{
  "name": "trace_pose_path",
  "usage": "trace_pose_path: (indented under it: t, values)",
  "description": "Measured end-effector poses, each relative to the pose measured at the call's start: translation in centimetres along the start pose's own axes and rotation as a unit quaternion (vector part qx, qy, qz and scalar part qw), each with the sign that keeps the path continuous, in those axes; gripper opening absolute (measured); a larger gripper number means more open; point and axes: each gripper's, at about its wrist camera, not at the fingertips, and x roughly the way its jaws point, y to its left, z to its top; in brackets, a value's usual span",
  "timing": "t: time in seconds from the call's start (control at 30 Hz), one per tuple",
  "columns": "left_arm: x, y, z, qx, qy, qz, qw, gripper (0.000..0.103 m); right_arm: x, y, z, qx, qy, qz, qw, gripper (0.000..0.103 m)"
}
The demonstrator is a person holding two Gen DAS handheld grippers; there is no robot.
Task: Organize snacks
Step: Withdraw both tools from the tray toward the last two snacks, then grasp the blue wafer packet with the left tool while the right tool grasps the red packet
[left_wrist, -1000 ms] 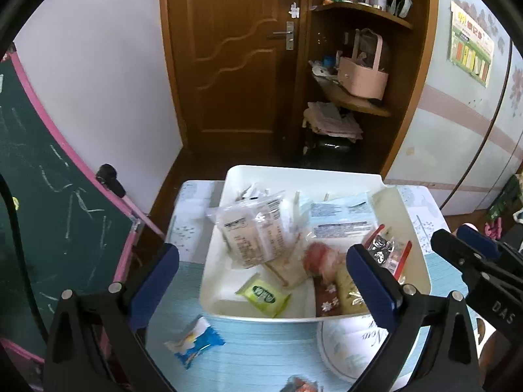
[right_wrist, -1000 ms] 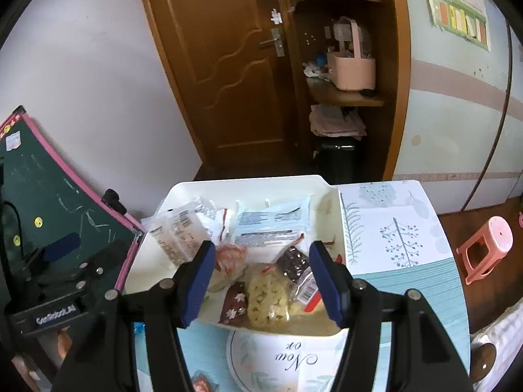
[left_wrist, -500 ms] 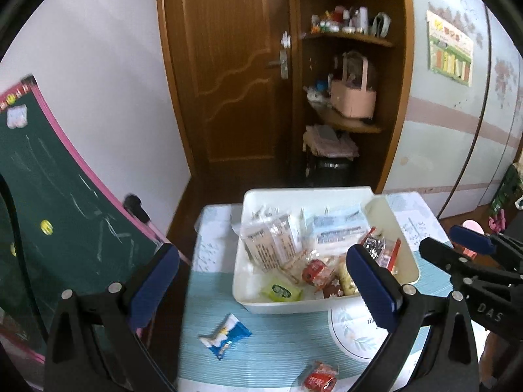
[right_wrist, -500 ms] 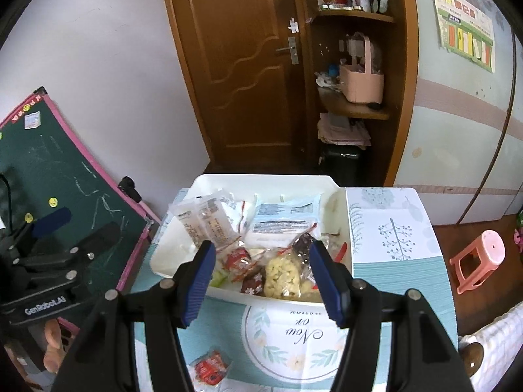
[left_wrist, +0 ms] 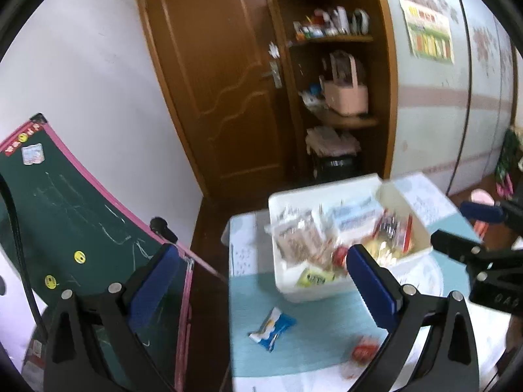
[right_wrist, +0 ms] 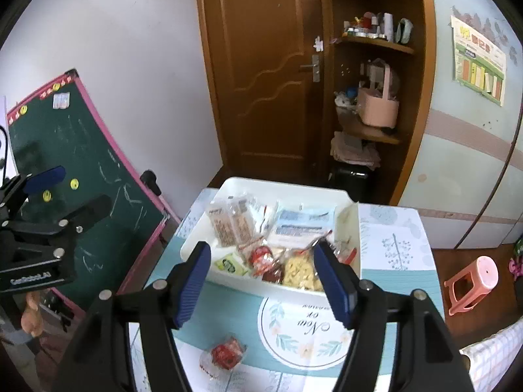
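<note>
A white bin [left_wrist: 327,289] full of wrapped snacks stands on the teal-clothed table [left_wrist: 294,356]. In front of it lie a blue packet [left_wrist: 273,325] and a red packet [left_wrist: 364,351], both loose on the cloth. My left gripper [left_wrist: 261,282] hovers open and empty over the table's left edge, back from the bin. The right wrist view shows the bin [right_wrist: 284,184] beyond my right gripper [right_wrist: 261,281]. Its jaws are opening with nothing between them, above the red packet [right_wrist: 225,354]. Each gripper shows at the edge of the other's view.
A green chalkboard with a pink frame [left_wrist: 75,215] leans close to the table's left side. Behind the table are a wooden door [right_wrist: 264,81] and corner shelves holding a pink basket [right_wrist: 377,107]. A pink stool [right_wrist: 472,276] stands on the floor to the right.
Both grippers have drawn back and risen from over the bin, so more of the table and both loose packets show. The left view has tilted. The right fingers stand slightly wider.
</note>
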Motion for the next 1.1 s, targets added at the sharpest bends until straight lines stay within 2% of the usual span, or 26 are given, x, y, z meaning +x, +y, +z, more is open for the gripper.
trace_pose_path:
  t: [0.17, 0.27, 0.4, 0.57, 0.73, 0.9, 1.03, 1.1]
  values:
    - [4.6, -0.1, -3.8, 0.042, 0.063, -0.019, 0.9970, 0.102, 3.4, 0.4, -3.5, 0.007, 0.054, 0.008, 0.998, 0.066]
    - [7.8, -0.1, -6.4, 0.061, 0.106, -0.035, 0.9919, 0.102, 6.2, 0.4, -6.2, 0.020, 0.101, 0.015, 0.995, 0.066]
    - [11.7, -0.4, -9.7, 0.083, 0.151, -0.039, 0.9842, 0.102, 9.5, 0.5, -9.3, 0.037, 0.155, 0.023, 0.987, 0.066]
    - [15.8, -0.4, -12.9, 0.088, 0.200, -0.047, 0.9746, 0.102, 12.3, 1.5, -12.6, 0.036, 0.201, 0.029, 0.979, 0.066]
    - [19.0, 0.0, -14.6, 0.078, 0.233, -0.050, 0.9681, 0.101, 14.3, 2.9, -14.8, 0.035, 0.244, 0.046, 0.968, 0.066]
    - [20.8, -0.1, -15.5, 0.075, 0.255, -0.059, 0.9621, 0.093, 15.5, 3.9, -16.1, 0.025, 0.270, 0.055, 0.961, 0.066]
    - [22.2, -0.5, -16.2, 0.072, 0.277, -0.064, 0.9559, 0.074, 15.8, 4.4, -16.8, 0.010, 0.278, 0.057, 0.959, 0.066]
    - [22.3, -0.6, -16.2, 0.065, 0.277, -0.064, 0.9566, 0.068, 15.7, 4.7, -17.1, 0.000, 0.278, 0.056, 0.959, 0.066]
